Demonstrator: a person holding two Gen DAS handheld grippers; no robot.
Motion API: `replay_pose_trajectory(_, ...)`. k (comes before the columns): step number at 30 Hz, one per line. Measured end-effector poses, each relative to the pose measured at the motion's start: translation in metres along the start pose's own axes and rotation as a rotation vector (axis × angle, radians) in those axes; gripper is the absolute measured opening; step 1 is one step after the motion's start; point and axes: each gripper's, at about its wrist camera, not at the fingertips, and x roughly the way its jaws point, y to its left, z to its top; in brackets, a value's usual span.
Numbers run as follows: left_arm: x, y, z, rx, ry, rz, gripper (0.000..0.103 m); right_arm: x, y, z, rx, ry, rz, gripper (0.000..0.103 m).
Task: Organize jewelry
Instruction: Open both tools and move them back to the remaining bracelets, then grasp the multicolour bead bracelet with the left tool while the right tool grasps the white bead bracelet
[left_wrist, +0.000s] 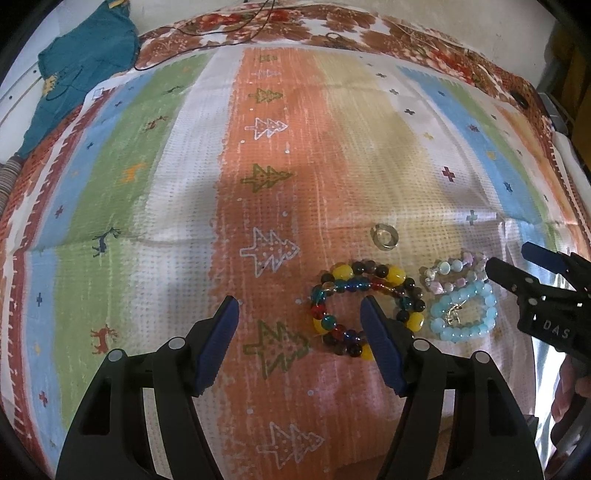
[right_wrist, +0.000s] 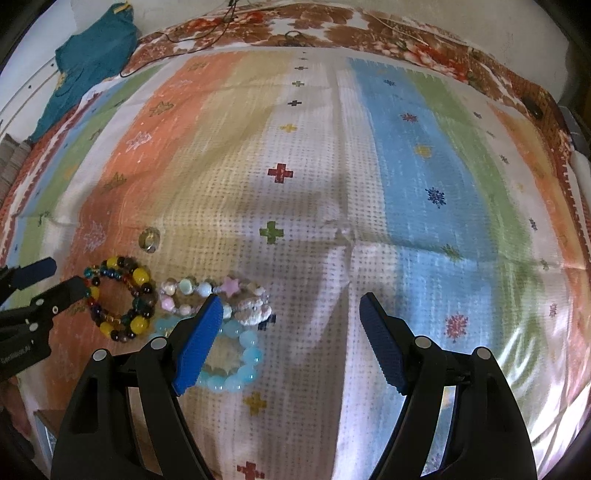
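Three bead bracelets lie side by side on a striped cloth. The multicoloured bracelet (left_wrist: 364, 306) (right_wrist: 120, 297) has yellow, red and dark beads. The pastel pink-and-white bracelet (left_wrist: 456, 271) (right_wrist: 207, 291) lies to its right, and the light blue bracelet (left_wrist: 465, 314) (right_wrist: 236, 354) sits in front of that. A small metal ring (left_wrist: 385, 236) (right_wrist: 149, 238) lies behind them. My left gripper (left_wrist: 299, 314) is open and empty, its right finger over the multicoloured bracelet. My right gripper (right_wrist: 291, 314) is open and empty, its left finger over the blue bracelet.
The striped cloth (left_wrist: 184, 166) (right_wrist: 406, 166) covers a bed with a red-brown floral sheet (left_wrist: 295, 26). A teal garment (left_wrist: 85, 62) (right_wrist: 92, 55) lies at the far left. A thin dark cable (left_wrist: 207, 33) runs along the far edge.
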Motion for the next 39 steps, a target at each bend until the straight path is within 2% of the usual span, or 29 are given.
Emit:
replay_pose_trajectory(3,0.003,0.001,0.001,-0.003,0.004,-0.006,0.065,0.003,0.002,0.003,-0.006,0.000,0.003,0.076)
replay_pose_trajectory(10,0.013,-0.002,0.001,0.015,0.025,-0.013,0.053,0.014,0.009,0.003,-0.026,0.024,-0.021,0.076)
replay_pose_trajectory(12,0.015,-0.003,0.000,0.021,0.027,-0.007,0.047,0.015,0.008,0.005,-0.021,0.022,-0.022,0.076)
replay_pose_trajectory(14,0.015,-0.003,0.000,0.022,0.028,-0.010,0.034,0.017,0.007,0.007,-0.014,0.020,-0.025,0.076)
replay_pose_trajectory(20,0.016,-0.005,-0.001,0.041,0.028,-0.005,0.013,0.023,0.011,0.003,-0.051,0.029,-0.047,0.076)
replay_pose_trajectory(26,0.013,-0.008,-0.002,0.057,0.011,0.020,0.009,0.019,0.008,0.004,-0.057,0.025,-0.061,0.042)
replay_pose_trajectory(29,0.010,-0.008,-0.001,0.055,0.005,0.020,0.009,0.018,0.007,0.003,-0.065,0.022,-0.069,0.019)
replay_pose_trajectory(31,0.007,-0.009,0.000,0.056,-0.002,0.023,0.009,0.017,0.006,0.002,-0.067,0.023,-0.058,0.012)
replay_pose_trajectory(34,0.004,-0.011,0.002,0.057,-0.009,0.021,0.009,0.016,0.009,0.001,-0.079,0.020,-0.062,0.008)
replay_pose_trajectory(39,-0.004,-0.012,0.004,0.056,-0.021,0.012,0.009,0.008,0.013,-0.002,-0.093,0.007,-0.054,0.008)
